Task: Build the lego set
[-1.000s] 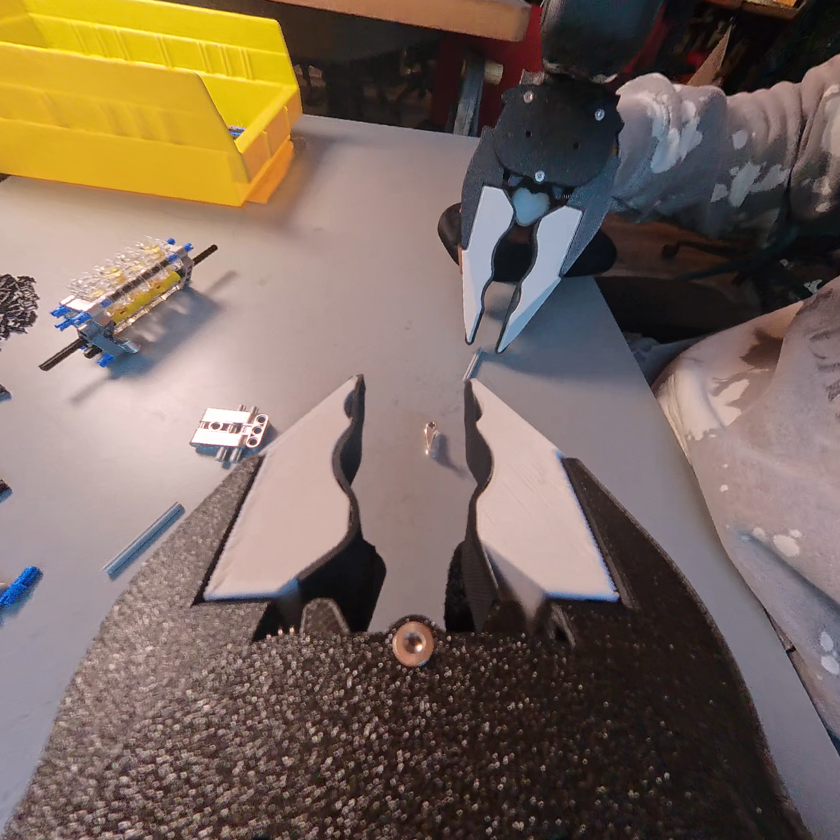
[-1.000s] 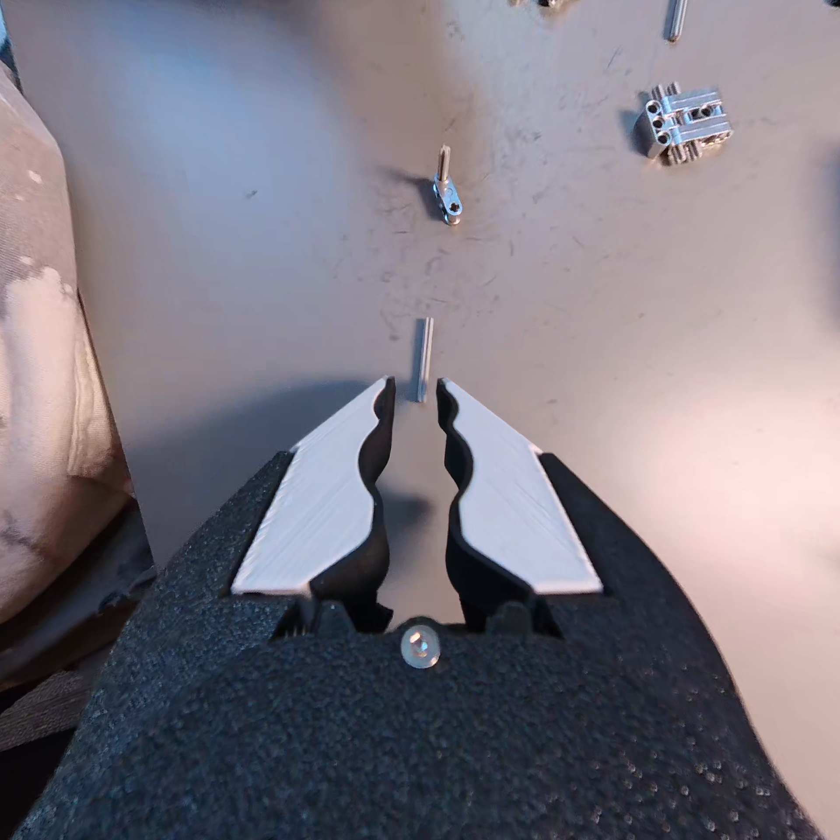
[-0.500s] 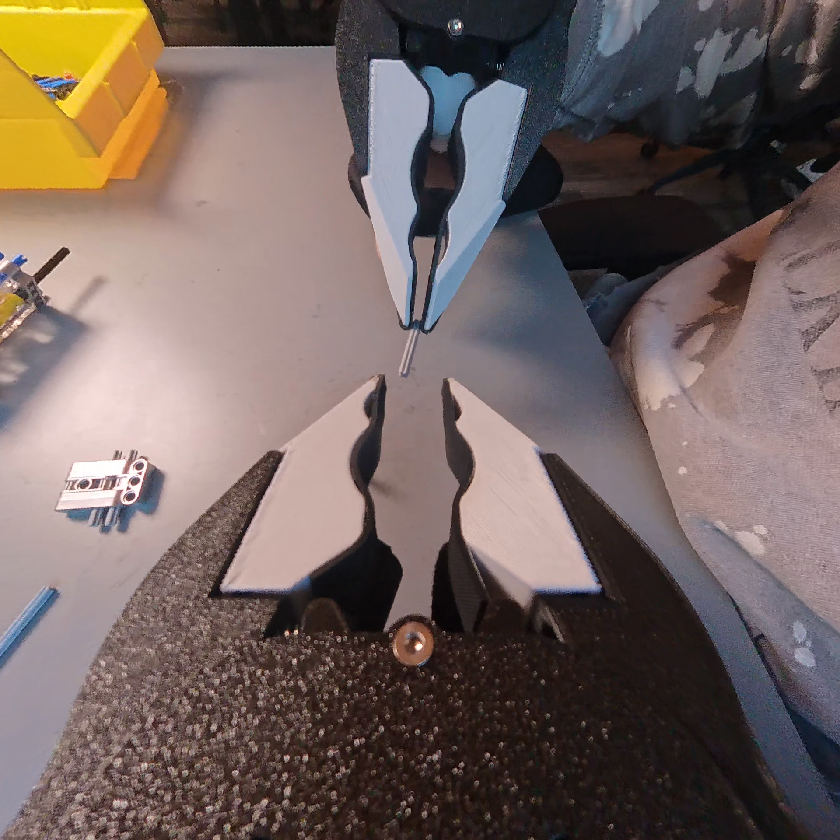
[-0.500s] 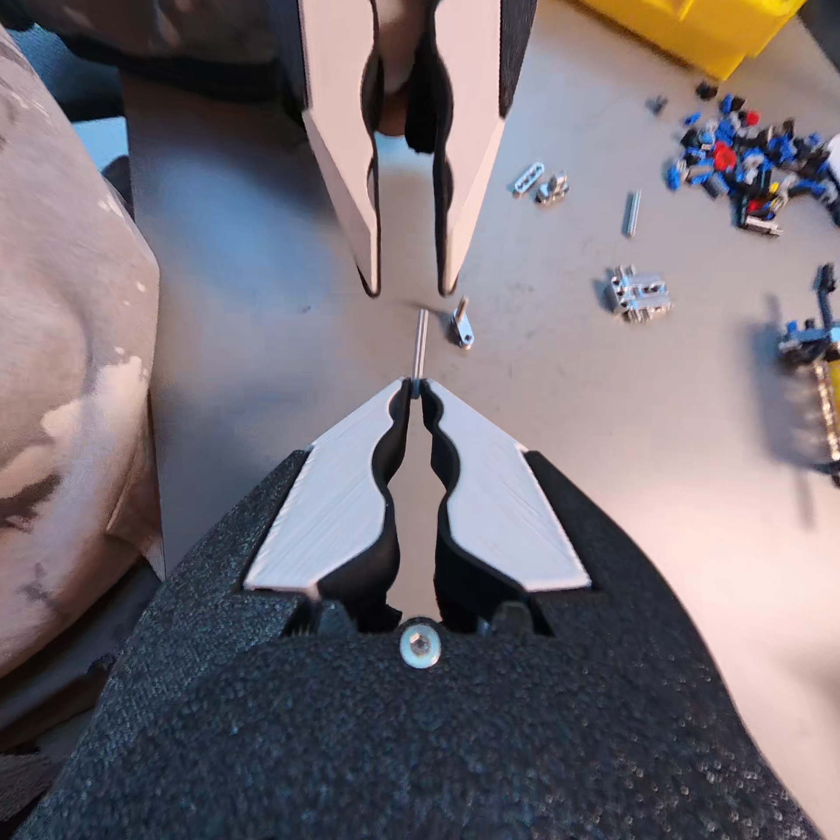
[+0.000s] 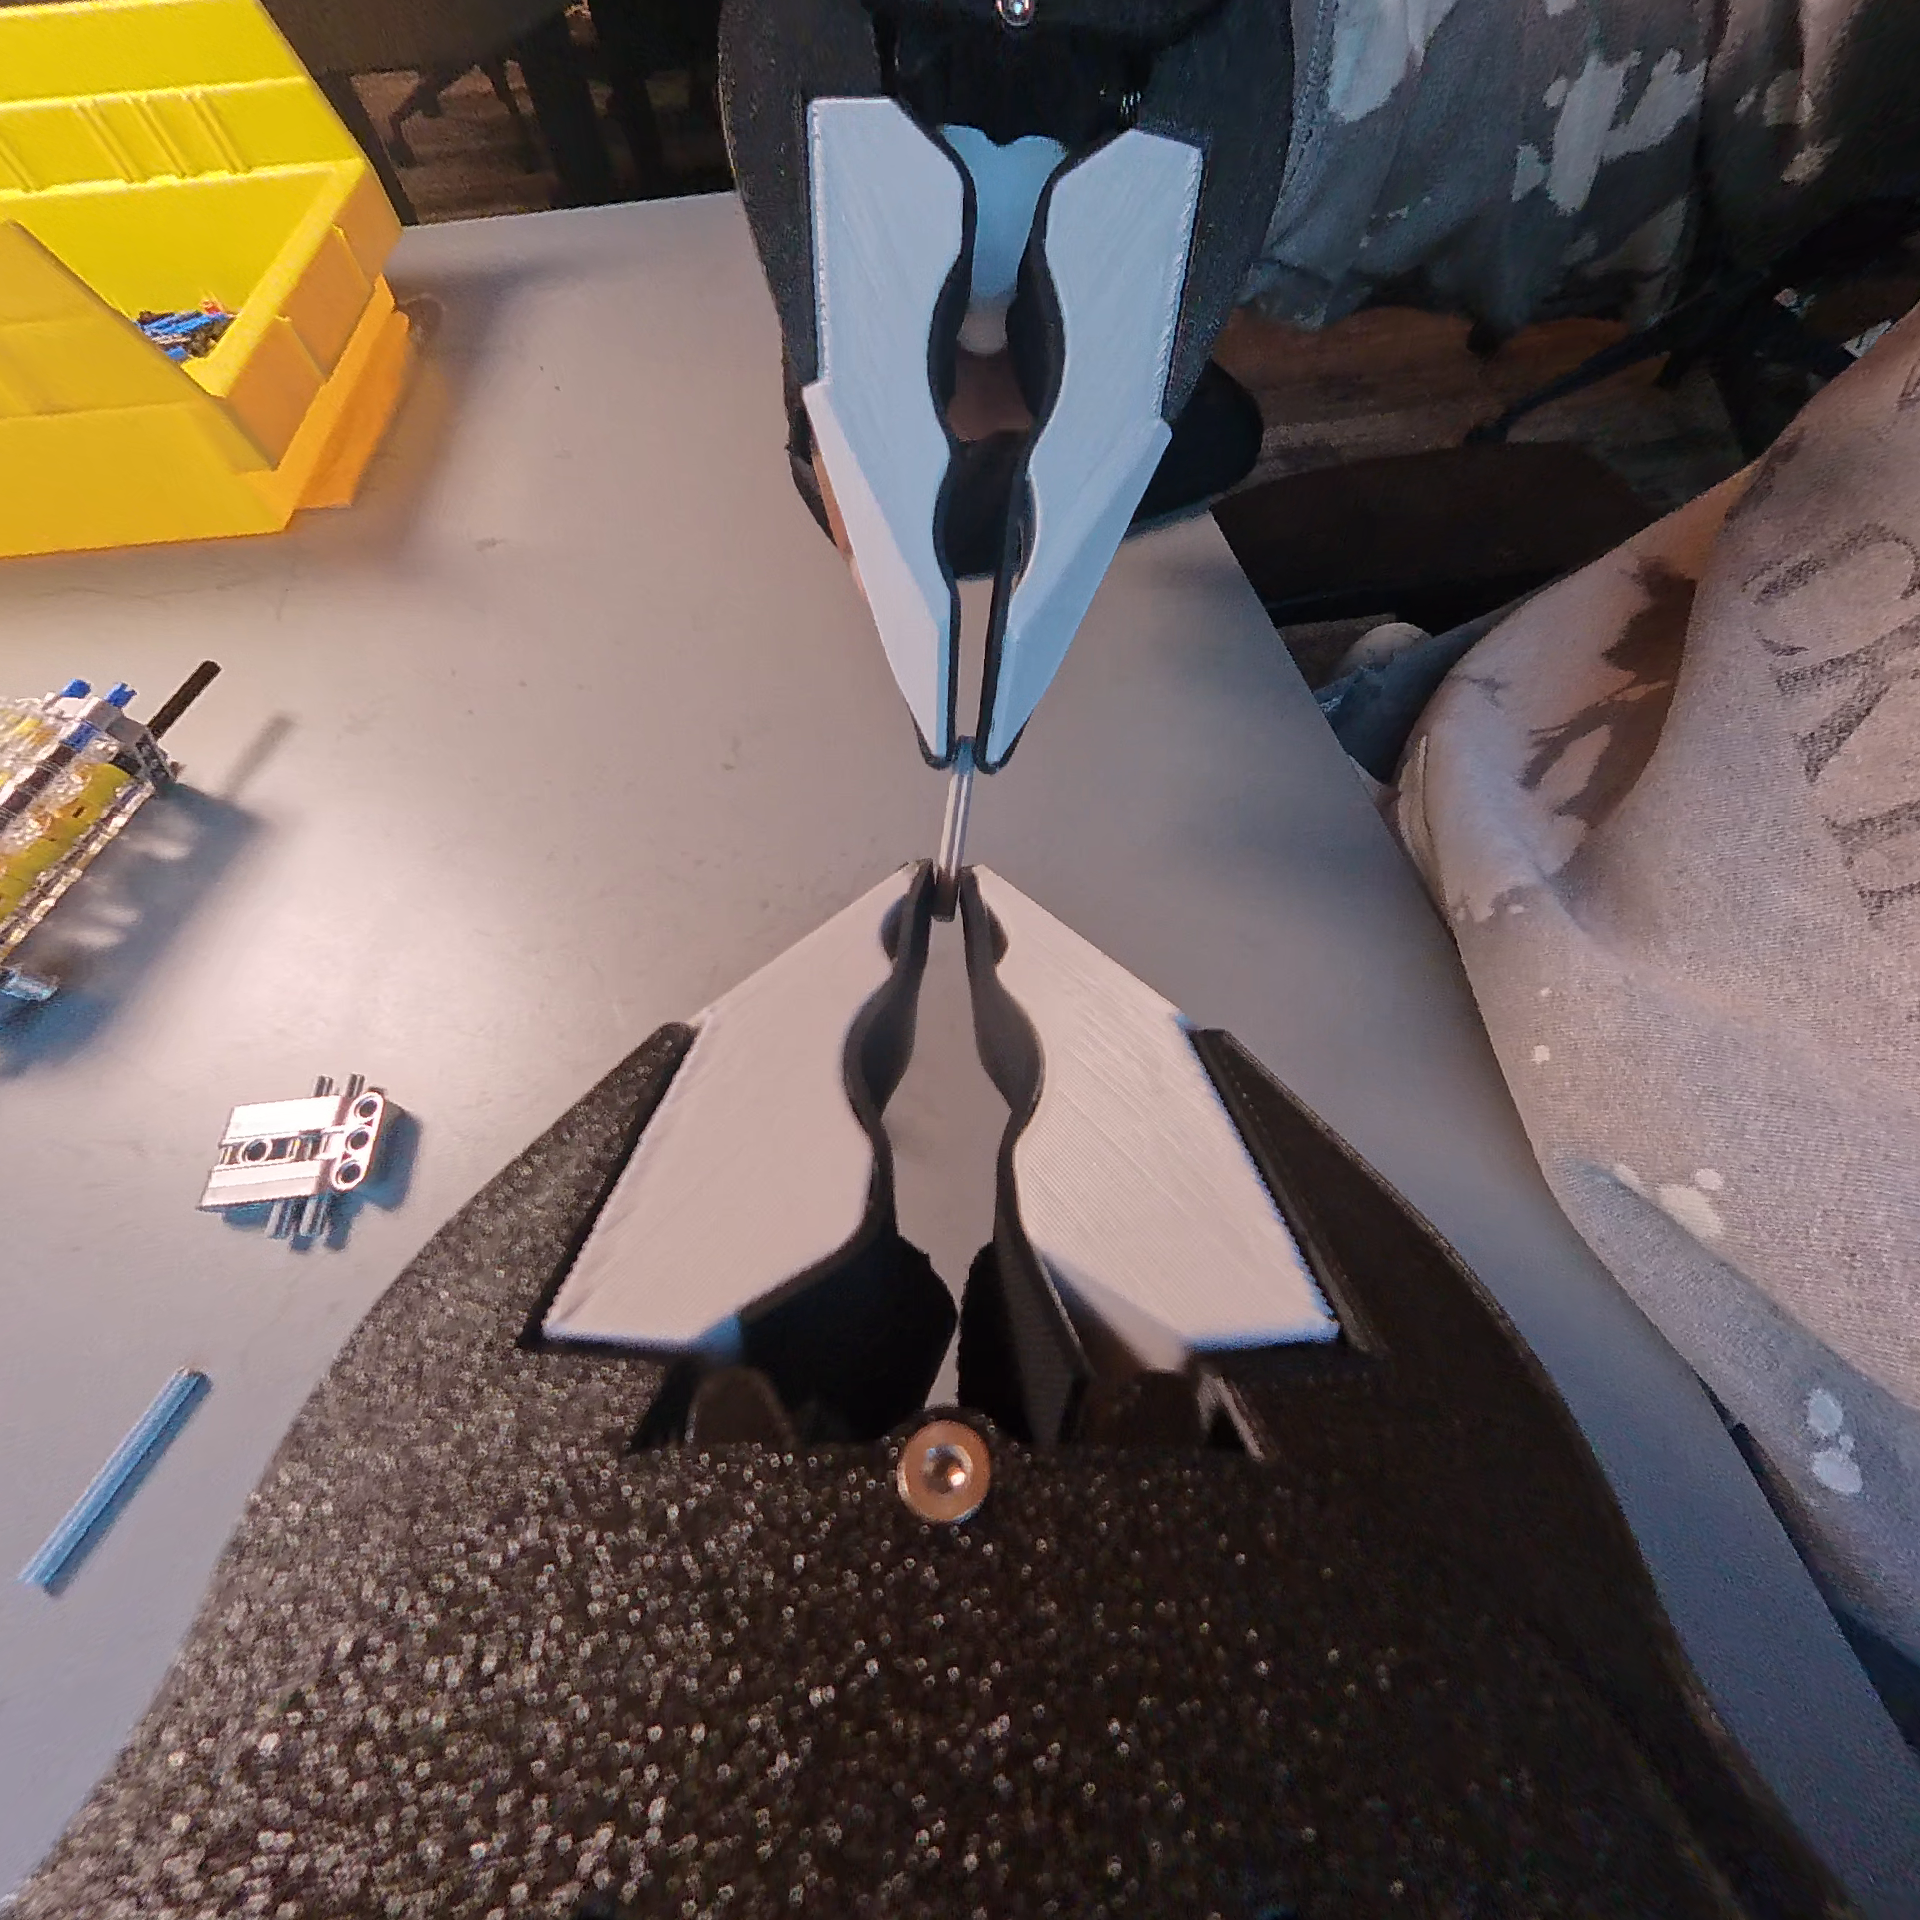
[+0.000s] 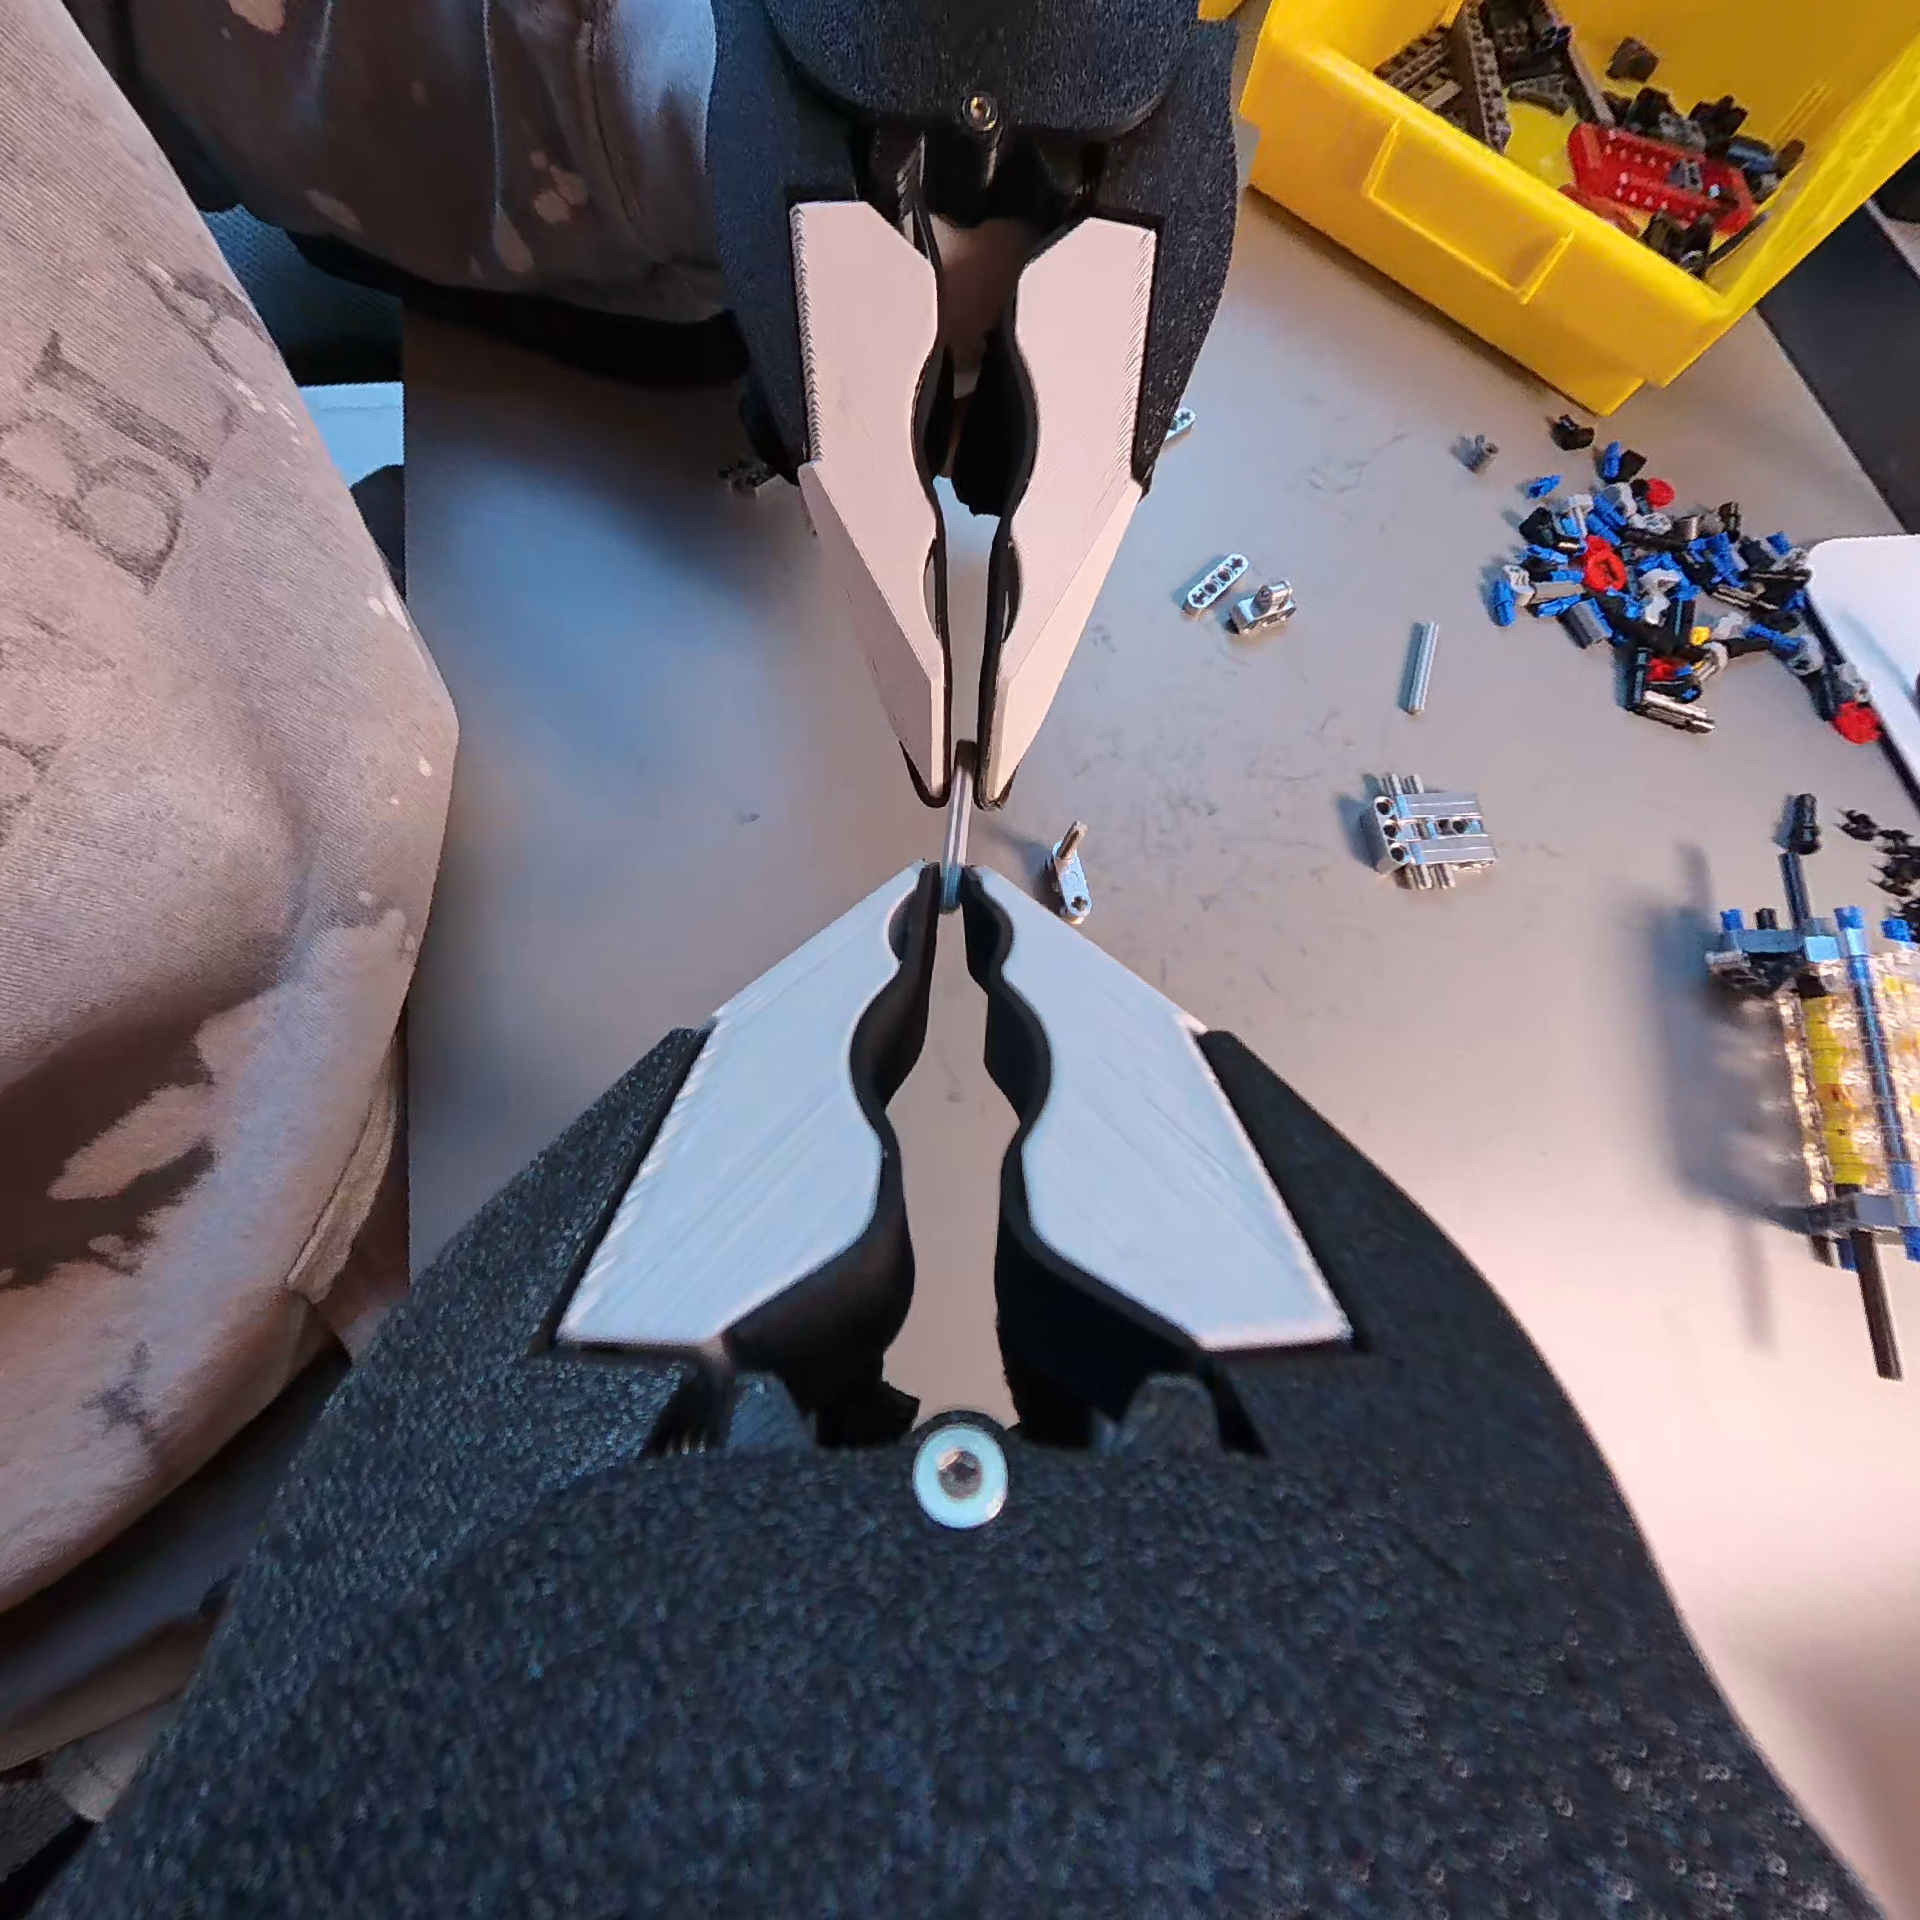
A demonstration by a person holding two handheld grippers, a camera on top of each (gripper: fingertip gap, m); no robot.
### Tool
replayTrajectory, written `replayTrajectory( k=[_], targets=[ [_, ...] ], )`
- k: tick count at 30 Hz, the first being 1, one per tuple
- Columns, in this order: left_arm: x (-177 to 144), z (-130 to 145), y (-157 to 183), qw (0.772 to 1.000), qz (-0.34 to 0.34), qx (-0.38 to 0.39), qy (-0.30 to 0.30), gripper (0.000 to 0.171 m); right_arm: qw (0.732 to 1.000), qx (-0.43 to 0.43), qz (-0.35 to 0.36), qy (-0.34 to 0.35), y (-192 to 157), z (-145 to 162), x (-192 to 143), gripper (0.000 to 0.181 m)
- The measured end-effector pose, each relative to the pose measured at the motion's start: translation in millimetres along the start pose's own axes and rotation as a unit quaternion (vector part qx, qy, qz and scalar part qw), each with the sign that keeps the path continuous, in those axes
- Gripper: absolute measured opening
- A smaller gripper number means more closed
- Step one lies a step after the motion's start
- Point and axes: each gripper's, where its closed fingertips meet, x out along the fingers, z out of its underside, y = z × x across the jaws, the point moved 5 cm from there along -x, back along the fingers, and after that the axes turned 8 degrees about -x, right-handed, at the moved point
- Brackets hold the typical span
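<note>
Above the grey table [image 5: 582, 644], I've got both grippers tip to tip with a thin grey rod [image 5: 956, 826] spanning the gap between them.

Surroundings, left wrist view: yellow bin [image 5: 177, 343] at far left, a partly built block model [image 5: 73, 769] near the left edge, a small grey block piece [image 5: 301, 1148] beside my gripper body, and a blue stick [image 5: 114, 1460] lying closer in. Right wrist view: loose pile of blue, black and red bits [image 6: 1683, 592] to the right, a second yellow bin [image 6: 1579, 197] of parts beyond it, and a small grey lever piece [image 6: 1070, 883] on the table just beside the rod. Person's mottled sleeve and lap crowd the table-edge side in both views. Nothing sits between the tips apart from the rod.

Left gripper [image 5: 943, 888]: fingers pinched down on the near end of the rod, only a narrow slit left. Right gripper [image 6: 943, 883]: likewise clamped on its own end, fingers nearly meeting. Each points straight at the other, roughly in line, angled a little down toward the table. Rod is off the surface, carried at both ends.
</note>
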Motion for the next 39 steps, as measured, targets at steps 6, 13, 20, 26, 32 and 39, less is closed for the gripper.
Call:
replayTrajectory(
  k=[6, 13, 20, 26, 32, 39],
  targets=[
    [-5.1, -7.3, 0.2, 0.999, -0.012, 0.019, 0.029, 0.002, 0.999, 0.01, 0.027, 0.037, 4.3, -6.9, -6.4, 0.003],
    [-24.3, -29.6, 0.3, 0.99, -0.056, 0.06, 0.113, 0.001, 0.982, 0.087, 0.057, 0.159, 14.1, -22.8, -17.9, 0.022],
    [-25.2, -32.7, 1.3, 0.988, -0.068, 0.068, 0.123, 0.002, 0.976, 0.1, 0.051, 0.185, 13.8, -29.2, -15.8, 0.012],
    [-25.1, -32.6, 1.0, 0.987, -0.078, 0.075, 0.119, 0.002, 0.978, 0.096, 0.054, 0.18, 16.6, -29.4, -14.4, 0.006],
    [-24.9, -32.5, 1.1, 0.987, -0.08, 0.077, 0.117, 0.002, 0.977, 0.095, 0.056, 0.181, 17.7, -29.3, -13.9, 0.004],
    [-24.7, -32.5, -0.3, 0.989, -0.062, 0.046, 0.125, 0.003, 0.976, 0.101, 0.048, 0.187, 17.6, -29.0, -14.1, 0.003]
  ],
)
